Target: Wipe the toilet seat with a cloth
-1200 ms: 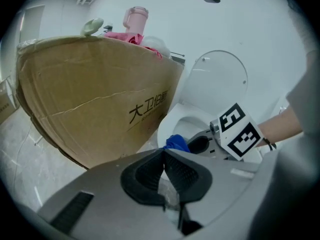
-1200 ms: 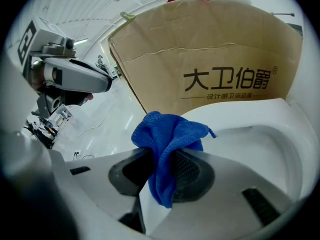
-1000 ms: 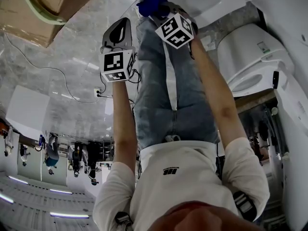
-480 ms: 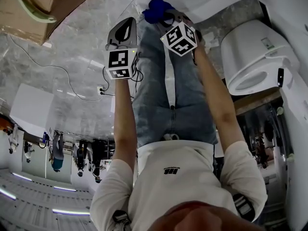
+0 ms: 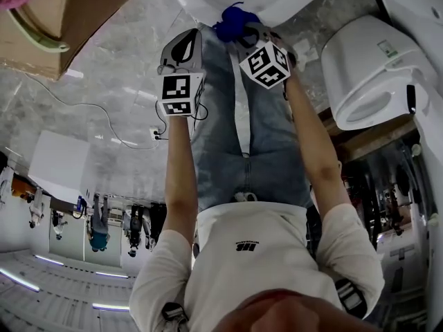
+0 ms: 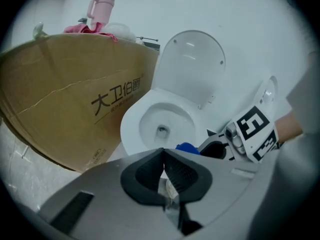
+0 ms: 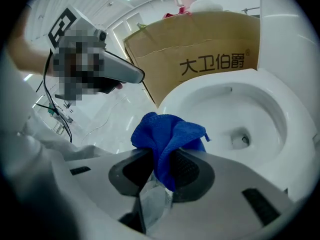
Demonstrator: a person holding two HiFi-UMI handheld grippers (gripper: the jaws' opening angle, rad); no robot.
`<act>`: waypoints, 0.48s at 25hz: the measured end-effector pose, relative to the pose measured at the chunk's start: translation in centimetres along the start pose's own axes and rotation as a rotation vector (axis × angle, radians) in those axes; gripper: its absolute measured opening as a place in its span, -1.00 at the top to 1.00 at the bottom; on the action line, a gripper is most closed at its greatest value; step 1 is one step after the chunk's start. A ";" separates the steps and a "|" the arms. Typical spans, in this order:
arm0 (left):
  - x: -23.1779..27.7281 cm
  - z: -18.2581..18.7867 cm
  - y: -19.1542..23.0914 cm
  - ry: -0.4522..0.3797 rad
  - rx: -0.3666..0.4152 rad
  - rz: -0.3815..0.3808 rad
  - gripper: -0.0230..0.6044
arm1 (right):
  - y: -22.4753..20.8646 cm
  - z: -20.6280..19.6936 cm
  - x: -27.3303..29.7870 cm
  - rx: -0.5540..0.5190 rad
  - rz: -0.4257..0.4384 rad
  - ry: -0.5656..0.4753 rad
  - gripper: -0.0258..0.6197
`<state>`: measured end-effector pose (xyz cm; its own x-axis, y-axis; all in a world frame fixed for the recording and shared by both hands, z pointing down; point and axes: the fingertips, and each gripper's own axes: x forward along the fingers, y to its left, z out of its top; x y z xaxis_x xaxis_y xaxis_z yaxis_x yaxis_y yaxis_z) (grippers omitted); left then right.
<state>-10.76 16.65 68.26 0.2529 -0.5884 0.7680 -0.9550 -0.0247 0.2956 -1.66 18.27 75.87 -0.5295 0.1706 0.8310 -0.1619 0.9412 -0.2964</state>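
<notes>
The cloth (image 7: 167, 139) is deep blue with a fine waffle weave. The toilet bowl (image 7: 240, 109) and its raised lid (image 6: 192, 66) are plain glossy white, as is the second toilet (image 5: 374, 75) on the right. The cardboard box (image 6: 70, 104) on the left is tan-brown with black Chinese characters printed on its side. A pink tumbler (image 6: 100, 9) shows over the box's far edge. The left gripper (image 6: 163, 153) and the right gripper (image 7: 161, 156) are light grey, with dark charcoal ribbed pads (image 6: 145, 176). Each marker cube (image 5: 178, 94) bears black-and-white square patterns. The floor (image 5: 111, 75) is pale grey with marble veining. The person's jeans (image 5: 221, 130) are faded blue, and the T-shirt (image 5: 249, 275) is white with a small black print.
</notes>
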 end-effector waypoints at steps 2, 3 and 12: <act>0.5 0.4 -0.7 0.006 0.019 -0.019 0.89 | -0.3 -0.7 -0.5 0.023 -0.010 -0.004 0.64; 0.8 0.6 -1.0 0.009 0.031 -0.028 0.89 | -0.5 -1.0 -0.8 0.035 -0.015 -0.006 0.64; 3.3 2.6 -3.9 0.049 0.111 -0.106 0.89 | -3.1 -3.1 -3.0 0.148 -0.068 -0.039 0.64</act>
<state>-6.62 12.68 68.19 0.3580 -0.5378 0.7633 -0.9331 -0.1757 0.3139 3.05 15.72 75.79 -0.5446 0.0935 0.8334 -0.3180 0.8965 -0.3084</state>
